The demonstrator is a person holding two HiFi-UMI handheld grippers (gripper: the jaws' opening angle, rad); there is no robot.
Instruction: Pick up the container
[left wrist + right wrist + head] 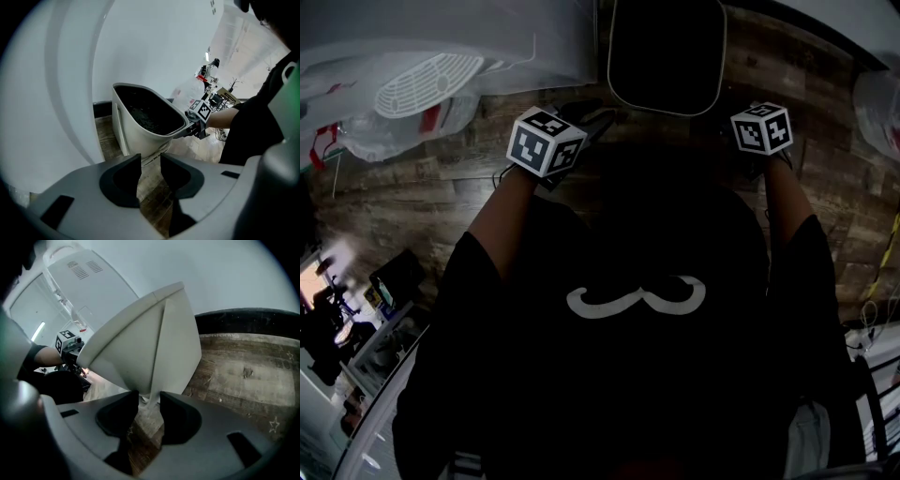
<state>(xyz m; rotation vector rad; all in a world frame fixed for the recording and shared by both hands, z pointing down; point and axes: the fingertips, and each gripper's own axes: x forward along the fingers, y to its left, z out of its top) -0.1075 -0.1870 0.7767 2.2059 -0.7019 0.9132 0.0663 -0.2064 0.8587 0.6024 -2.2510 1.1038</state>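
container is sitting on the wood floor, top centre of head view, between both grippers. left gripper: jaws spread, nothing pinched, wall just ahead of tips. right gripper: jaws spread, corner ridge sitting in the gap, unclamped. Risk: pads sliding off the smooth sloped wall; one side biting first, container tipping.
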